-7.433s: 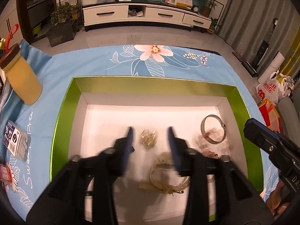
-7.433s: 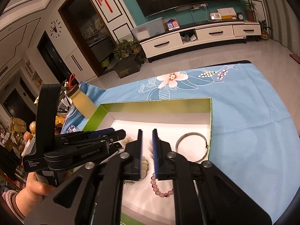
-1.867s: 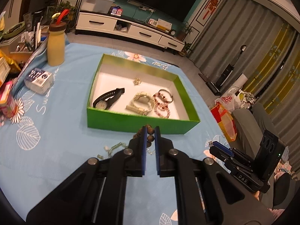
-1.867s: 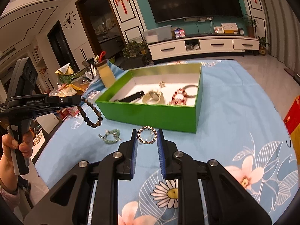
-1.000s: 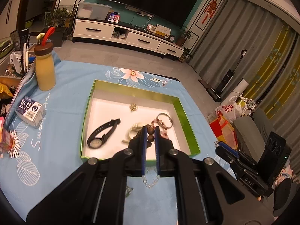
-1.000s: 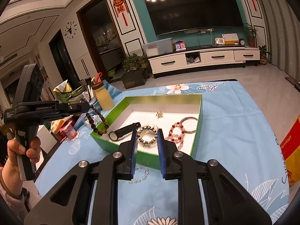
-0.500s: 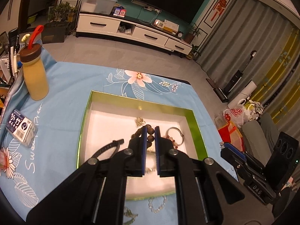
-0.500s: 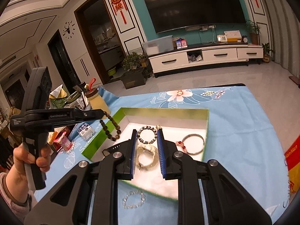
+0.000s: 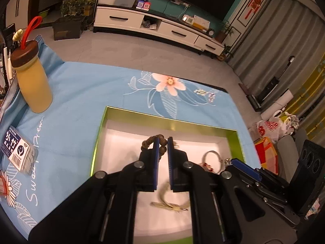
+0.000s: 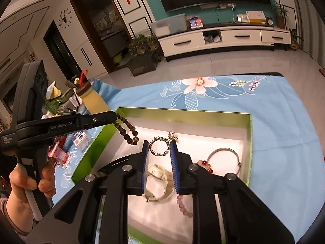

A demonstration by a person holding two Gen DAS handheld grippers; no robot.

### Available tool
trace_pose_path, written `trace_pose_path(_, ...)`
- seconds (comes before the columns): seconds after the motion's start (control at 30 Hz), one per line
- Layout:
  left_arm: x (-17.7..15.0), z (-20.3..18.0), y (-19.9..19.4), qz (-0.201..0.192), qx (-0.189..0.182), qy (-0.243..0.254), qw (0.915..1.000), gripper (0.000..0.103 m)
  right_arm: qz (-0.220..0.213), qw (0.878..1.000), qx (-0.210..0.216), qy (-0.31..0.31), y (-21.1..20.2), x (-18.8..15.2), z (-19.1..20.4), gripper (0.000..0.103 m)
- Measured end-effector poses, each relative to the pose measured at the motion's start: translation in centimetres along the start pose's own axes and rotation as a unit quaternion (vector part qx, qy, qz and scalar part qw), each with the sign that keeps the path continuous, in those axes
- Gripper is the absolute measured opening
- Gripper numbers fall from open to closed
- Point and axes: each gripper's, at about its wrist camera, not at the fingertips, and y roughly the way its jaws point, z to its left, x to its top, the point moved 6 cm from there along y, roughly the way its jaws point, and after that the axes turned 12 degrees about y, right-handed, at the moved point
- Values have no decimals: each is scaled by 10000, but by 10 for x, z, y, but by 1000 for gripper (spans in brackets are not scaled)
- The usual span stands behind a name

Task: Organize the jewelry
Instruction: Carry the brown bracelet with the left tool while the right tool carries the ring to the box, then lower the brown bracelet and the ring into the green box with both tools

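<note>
The left gripper (image 9: 161,143) has its blue-padded jaws clamped on a string of dark brown wooden beads (image 9: 151,140); in the right wrist view the string (image 10: 127,131) hangs in a loop from the jaw tips above the far left part of the box. The right gripper (image 10: 159,145) pinches a small ring-shaped bracelet of dark and silvery links (image 10: 159,146) between its blue pads, the ring standing upright and filling the narrow gap between them, above the box's middle.

Below both grippers sits a rectangular open box with green walls and a white floor (image 10: 251,142), on a light blue tablecloth printed with pink flowers (image 10: 284,122). Inside the box, near its right wall, lies a plain silver bangle (image 10: 224,158). Just beside the bangle, touching it on the left, is a strand of red and pale pink beads (image 10: 205,165) that runs toward the near edge under the right gripper's finger. In the middle of the floor lies a cream-coloured watch or band with a metal clasp (image 10: 160,178), partly hidden by the gripper. A small glittering gold trinket (image 10: 172,135) sits toward the far wall, behind the held ring. A black strap (image 10: 116,162) shows at the left side of the floor, mostly hidden.

Outside the box, by the tablecloth's far left corner, stands a yellow bottle with a brown cap and red loop (image 9: 30,77). A small clear packet with a blue and white label (image 9: 17,149) lies near the left edge.
</note>
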Motion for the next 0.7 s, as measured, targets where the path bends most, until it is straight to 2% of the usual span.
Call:
trace_pose_path(0.17, 0, 8, 13, 129, 178, 58, 9997, 7, 169, 9998, -113, 12, 20, 6, 3, 21)
trace_pose_path(0.5, -4, 11, 33, 327, 259, 133, 9990, 8, 497, 9979, -406, -20, 50, 2, 3, 21)
trace_pose_path(0.7, -9, 10, 42, 421, 304, 220, 9984, 8, 598, 9971, -441, 149, 57, 3, -2, 21)
